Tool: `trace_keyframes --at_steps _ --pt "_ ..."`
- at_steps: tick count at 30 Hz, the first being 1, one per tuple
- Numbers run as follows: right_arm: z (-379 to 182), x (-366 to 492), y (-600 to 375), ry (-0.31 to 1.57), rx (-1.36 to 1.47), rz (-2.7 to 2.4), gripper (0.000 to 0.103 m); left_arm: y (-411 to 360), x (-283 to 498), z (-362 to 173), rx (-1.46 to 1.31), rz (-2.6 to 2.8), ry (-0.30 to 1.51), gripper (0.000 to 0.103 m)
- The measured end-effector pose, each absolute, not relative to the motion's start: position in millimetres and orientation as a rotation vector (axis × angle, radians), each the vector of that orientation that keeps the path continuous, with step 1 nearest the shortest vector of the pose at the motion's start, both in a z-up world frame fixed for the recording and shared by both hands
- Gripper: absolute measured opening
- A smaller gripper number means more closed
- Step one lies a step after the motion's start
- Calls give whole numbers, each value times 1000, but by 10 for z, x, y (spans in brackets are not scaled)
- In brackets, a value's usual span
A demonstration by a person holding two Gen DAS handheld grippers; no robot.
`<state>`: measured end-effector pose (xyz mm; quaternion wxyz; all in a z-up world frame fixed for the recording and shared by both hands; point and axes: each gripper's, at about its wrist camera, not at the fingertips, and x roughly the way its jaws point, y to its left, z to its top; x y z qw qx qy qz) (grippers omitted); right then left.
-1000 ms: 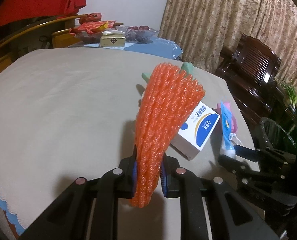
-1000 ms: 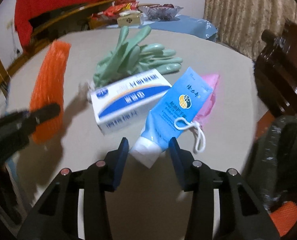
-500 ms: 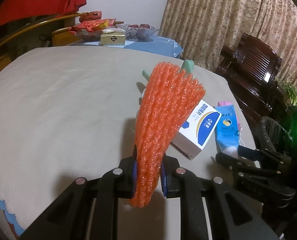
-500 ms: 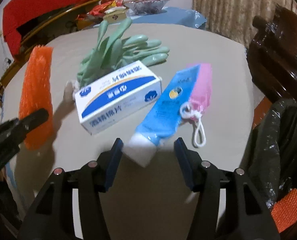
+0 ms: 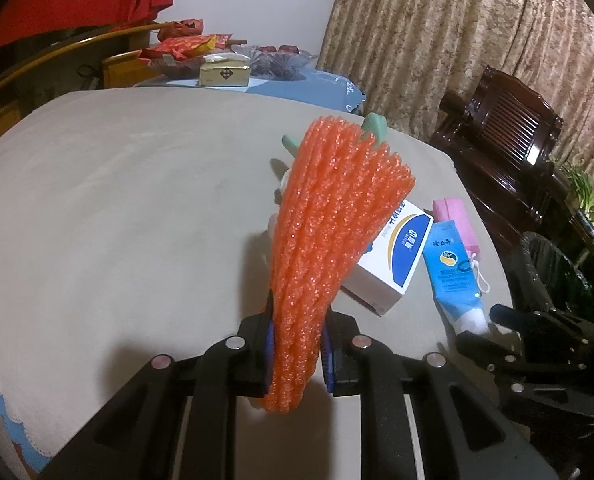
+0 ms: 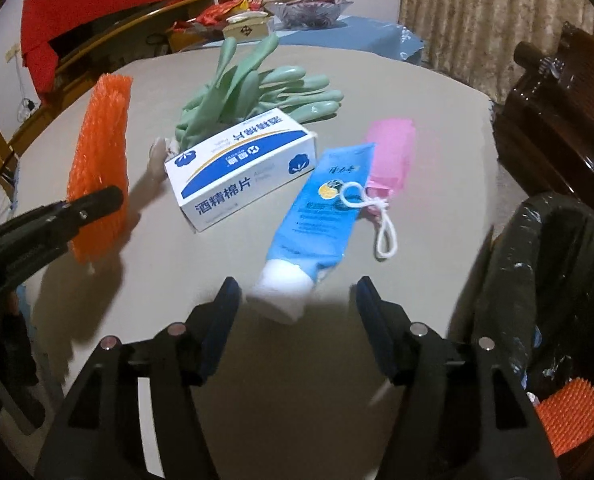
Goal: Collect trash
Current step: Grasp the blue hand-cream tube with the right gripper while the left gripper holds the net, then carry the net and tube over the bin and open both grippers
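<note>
While left tongs (image 5: 297, 354) clamp orange foam net (image 5: 333, 240); right tongs (image 6: 297, 300) opening, straddling blue tube (image 6: 317, 208)

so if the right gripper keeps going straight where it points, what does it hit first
Most likely the white cap end of the blue tube, lying just ahead between the opening fingers of the right gripper; depth is hard to judge.

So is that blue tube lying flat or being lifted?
Lying flat. The blue tube rests on the table, white cap between the opening right claw, whose pads don't touch it.

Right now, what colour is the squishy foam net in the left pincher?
Bright orange foam net, best seen from the left wrist.
</note>
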<state>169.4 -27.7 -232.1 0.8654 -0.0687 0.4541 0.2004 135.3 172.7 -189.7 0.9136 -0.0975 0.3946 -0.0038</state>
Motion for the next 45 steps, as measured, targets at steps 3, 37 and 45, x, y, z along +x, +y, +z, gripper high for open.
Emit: trace_keyframes --at_steps 3,37,45 --pt "-2315 1733 -255 936 -131 399 64 1722 1356 -1900 -198 -9 814 18" --pt "-1637 1625 -432 807 -62 446 35 1455 1238 -1503 -183 -73 749 18" --pt "-1363 1521 -806 747 -13 413 35 1180 1206 -1283 -165 -126 713 18"
